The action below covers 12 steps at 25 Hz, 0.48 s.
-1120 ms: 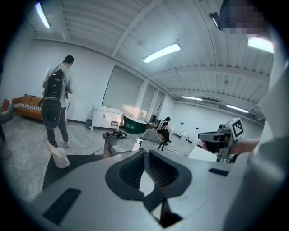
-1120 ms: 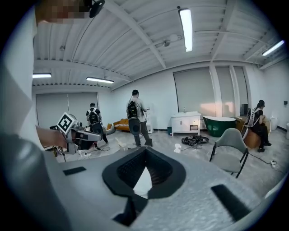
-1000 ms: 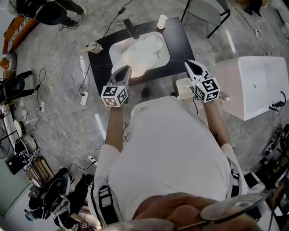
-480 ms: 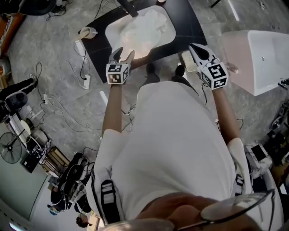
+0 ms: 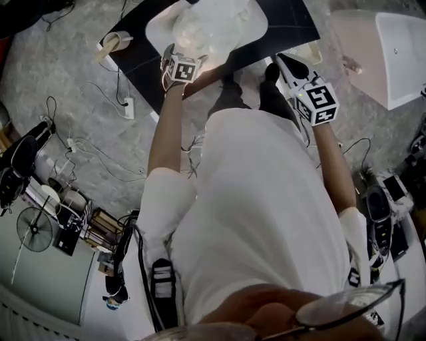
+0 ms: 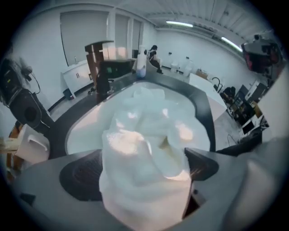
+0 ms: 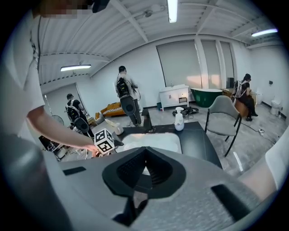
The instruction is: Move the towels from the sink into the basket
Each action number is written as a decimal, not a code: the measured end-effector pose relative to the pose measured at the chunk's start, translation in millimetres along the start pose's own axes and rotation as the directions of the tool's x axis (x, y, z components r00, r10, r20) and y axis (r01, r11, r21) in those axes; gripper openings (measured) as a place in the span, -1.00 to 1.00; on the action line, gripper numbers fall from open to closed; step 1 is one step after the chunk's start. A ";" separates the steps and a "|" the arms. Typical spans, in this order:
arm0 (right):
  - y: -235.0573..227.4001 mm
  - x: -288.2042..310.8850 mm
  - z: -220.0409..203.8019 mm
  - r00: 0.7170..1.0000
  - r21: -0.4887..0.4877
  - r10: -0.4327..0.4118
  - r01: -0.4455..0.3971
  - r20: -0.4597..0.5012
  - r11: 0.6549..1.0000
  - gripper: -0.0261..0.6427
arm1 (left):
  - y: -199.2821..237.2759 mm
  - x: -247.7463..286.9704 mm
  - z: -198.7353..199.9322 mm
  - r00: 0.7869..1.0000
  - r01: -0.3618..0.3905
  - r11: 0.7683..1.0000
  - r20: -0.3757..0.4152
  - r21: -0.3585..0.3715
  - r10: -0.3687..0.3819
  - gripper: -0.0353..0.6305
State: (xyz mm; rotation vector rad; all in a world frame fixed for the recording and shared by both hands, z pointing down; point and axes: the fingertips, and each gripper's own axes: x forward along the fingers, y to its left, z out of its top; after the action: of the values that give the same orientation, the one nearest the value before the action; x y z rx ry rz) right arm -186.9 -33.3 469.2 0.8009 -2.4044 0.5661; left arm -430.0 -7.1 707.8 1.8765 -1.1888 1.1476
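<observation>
A heap of white towels (image 5: 206, 26) fills the white sink (image 5: 160, 28) set in a black counter (image 5: 293, 20). My left gripper (image 5: 183, 53) is down at the sink's near rim. Its jaws have just been opening and now stand wide apart. In the left gripper view the towels (image 6: 149, 149) bulge up between the dark pads (image 6: 79, 178), which stand off them. My right gripper (image 5: 283, 61) hovers by the counter's near right corner, shut with nothing in it. Its tips (image 7: 146, 153) meet in the right gripper view. A pale basket (image 5: 310, 53) shows partly behind it.
A white bathtub (image 5: 389, 53) stands to the right of the counter. A dark faucet (image 6: 97, 63) and a spray bottle (image 7: 179, 121) stand at the sink's far side, a grey chair (image 7: 223, 115) beyond. Cables (image 5: 86, 153) lie on the floor at left. People (image 7: 126, 97) stand further back.
The left gripper has dropped to the sink's near rim and its jaws have gone from shut to wide open. The right gripper has sunk a little. The sink sits higher in the head view.
</observation>
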 end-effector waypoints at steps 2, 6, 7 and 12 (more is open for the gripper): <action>3.4 6.5 -3.9 1.000 0.016 -0.010 0.010 -0.009 1.000 -0.93 | 15.0 17.4 -9.5 0.998 0.010 1.000 -0.059 0.001 -0.010 0.66; 8.5 10.2 -10.3 0.999 0.044 -0.036 0.037 -0.022 0.998 -0.93 | 17.5 38.2 -28.5 0.975 0.144 0.982 -0.153 -0.121 -0.162 0.65; 8.7 10.7 -11.0 0.999 0.044 -0.042 0.043 -0.024 0.998 -0.93 | 12.6 40.2 -31.9 0.961 0.183 0.970 -0.179 -0.158 -0.210 0.65; 11.8 4.5 -12.0 0.999 0.039 -0.047 0.048 -0.019 0.998 -0.93 | 13.7 26.8 -34.2 0.961 0.166 0.961 -0.182 -0.220 -0.207 -0.36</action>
State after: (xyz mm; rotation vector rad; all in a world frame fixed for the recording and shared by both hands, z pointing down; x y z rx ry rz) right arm -193.3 -20.1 478.6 0.8633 -2.3580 0.6007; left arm -448.4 6.4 747.3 1.6363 -0.9534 1.0439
